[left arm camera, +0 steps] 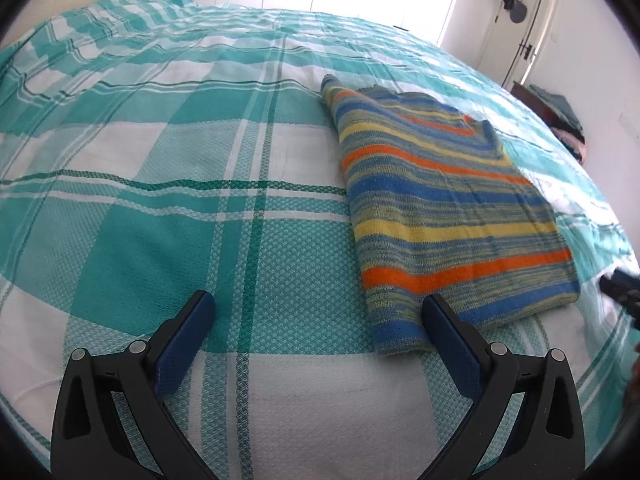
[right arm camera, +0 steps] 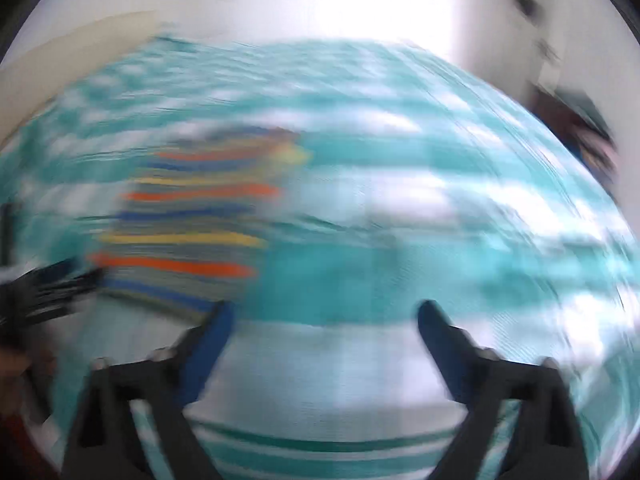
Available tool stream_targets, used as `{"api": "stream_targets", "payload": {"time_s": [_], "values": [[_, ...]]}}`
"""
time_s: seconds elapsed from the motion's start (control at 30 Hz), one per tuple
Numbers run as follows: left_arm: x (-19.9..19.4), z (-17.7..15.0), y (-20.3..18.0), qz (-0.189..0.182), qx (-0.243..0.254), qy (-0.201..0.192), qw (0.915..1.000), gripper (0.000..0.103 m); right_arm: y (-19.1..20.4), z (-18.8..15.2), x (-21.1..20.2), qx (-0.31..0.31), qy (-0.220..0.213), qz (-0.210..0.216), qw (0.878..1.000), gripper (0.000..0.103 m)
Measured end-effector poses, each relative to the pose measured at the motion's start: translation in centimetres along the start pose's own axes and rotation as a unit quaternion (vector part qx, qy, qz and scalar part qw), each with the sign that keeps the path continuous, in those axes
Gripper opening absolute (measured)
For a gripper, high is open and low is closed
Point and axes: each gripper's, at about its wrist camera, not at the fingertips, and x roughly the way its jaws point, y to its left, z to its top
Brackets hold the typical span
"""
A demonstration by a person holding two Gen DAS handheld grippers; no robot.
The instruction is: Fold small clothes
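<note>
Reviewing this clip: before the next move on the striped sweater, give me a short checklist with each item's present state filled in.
1. Striped sweater lies folded on the checked bedspread: ok, a compact rectangle.
2. Left tongs free of cloth: ok, jaws open, nothing between them, sweater corner just beside the right-hand finger.
3. Right tongs free of cloth: ok, jaws open, only bedspread between them.
4. Right wrist view sharp enough to aim by: not ok, heavily motion-blurred.
5. Sweater edges square and flat: cannot tell; the far end looks bunched and a sleeve fold shows on top.
6. Sweater well inside the bed edge: cannot tell from these views.
</note>
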Motion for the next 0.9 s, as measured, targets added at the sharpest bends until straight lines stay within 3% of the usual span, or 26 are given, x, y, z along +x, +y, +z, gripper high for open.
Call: {"api": "stream_targets", "payload": {"time_s": [0.07, 0.1, 0.17, 0.27, 0.9], "values": [[0.1, 0.0, -0.4, 0.011, 0.003, 0.002, 0.9999, 0.102, -3.0, -1.4, 3.5, 0.033, 0.055, -0.016, 0.998, 0.101], [0.1, 0.1, -0.6, 0.016, 0.007, 0.003, 0.9998, 0.102, -4.5, -2.5, 4.8, 0.06, 0.051, 0.024, 0.997, 0.103], [0.2, 0.0, -0.8, 0.021, 0.011, 0.002, 0.9997, 0.102, -5.2, -2.6, 4.4, 0.076, 0.027, 0.048, 0.996, 0.103], [0.2, 0.0, -0.5, 0.016, 0.005, 0.002, 0.9999, 0.102, -4.4, -2.4, 4.4, 0.051, 0.032, 0.023, 0.998, 0.103], [0.4, 0.2, -0.4, 0.015, 0.005, 0.006, 0.9999, 0.102, -4.1, -2.9, 4.6, 0.054, 0.021, 0.023, 0.998, 0.103]]}}
